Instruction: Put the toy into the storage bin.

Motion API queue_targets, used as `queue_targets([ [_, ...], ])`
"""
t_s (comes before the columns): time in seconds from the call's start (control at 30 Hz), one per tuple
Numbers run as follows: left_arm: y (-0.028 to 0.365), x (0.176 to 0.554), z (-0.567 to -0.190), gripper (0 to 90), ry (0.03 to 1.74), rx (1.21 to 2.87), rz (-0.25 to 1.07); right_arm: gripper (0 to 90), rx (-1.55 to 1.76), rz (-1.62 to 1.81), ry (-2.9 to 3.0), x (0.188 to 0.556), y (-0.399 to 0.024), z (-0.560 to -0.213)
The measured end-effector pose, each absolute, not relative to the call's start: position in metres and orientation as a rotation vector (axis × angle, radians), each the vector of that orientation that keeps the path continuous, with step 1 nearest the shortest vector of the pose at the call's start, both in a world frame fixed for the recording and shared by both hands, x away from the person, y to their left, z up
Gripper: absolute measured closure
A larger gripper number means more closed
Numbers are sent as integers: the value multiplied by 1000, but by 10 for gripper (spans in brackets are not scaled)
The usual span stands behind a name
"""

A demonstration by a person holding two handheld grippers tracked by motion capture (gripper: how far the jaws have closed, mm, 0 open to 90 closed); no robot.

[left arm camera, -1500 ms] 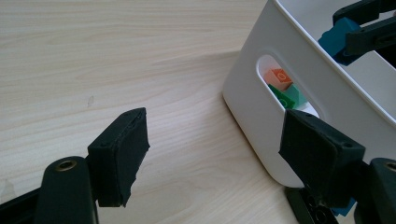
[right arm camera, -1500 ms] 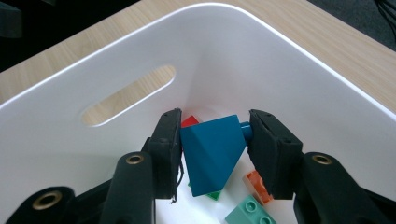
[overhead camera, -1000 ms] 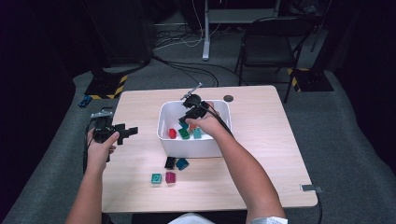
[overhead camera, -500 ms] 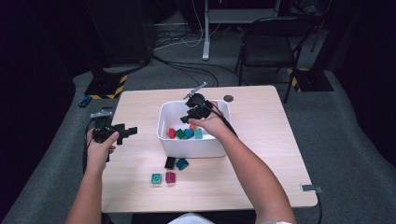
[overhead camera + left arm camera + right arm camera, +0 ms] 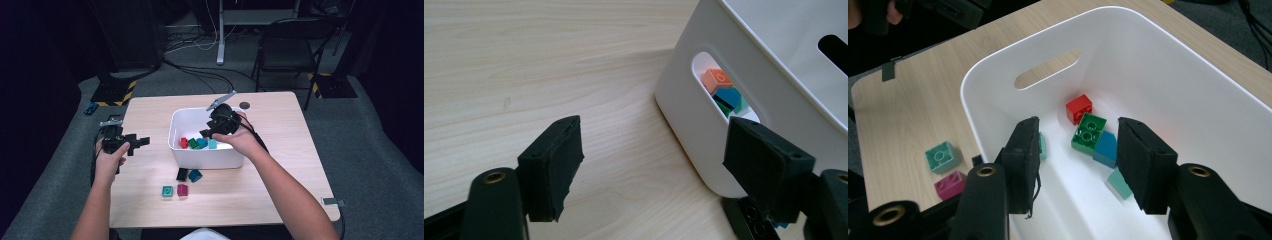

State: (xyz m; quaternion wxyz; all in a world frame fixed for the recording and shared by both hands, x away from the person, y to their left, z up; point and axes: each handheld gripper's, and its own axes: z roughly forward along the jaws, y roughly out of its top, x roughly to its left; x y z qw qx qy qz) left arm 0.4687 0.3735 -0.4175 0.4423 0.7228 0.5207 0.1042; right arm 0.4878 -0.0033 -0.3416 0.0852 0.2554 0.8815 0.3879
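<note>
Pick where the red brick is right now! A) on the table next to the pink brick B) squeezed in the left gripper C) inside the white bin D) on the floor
C: the red brick lies on the bottom of the white bin, beside a green brick, and neither gripper holds anything.

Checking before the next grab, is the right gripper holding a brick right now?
No, the right gripper hangs open over the white bin with nothing between its jaws.
</note>
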Motion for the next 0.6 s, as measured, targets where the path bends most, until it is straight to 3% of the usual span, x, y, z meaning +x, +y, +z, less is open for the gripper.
queue_targets([
  [0.17, 367, 465, -414, 159, 1232, 1788, 228, 518, 741, 1234, 2616, 466, -15, -336],
  [0.37, 361, 460, -403, 159, 1180, 1820, 282, 518, 694, 1313, 2608, 441, -26, -339],
  [0.4, 360, 459, -401, 177, 1181, 1815, 280, 518, 683, 1322, 2601, 439, -28, -340],
  [0.47, 359, 457, -397, 319, 1159, 1846, 270, 518, 698, 1349, 2596, 432, -31, -342],
  [0.6, 358, 454, -386, 433, 1133, 1823, 251, 518, 674, 1370, 2570, 423, -35, -348],
])
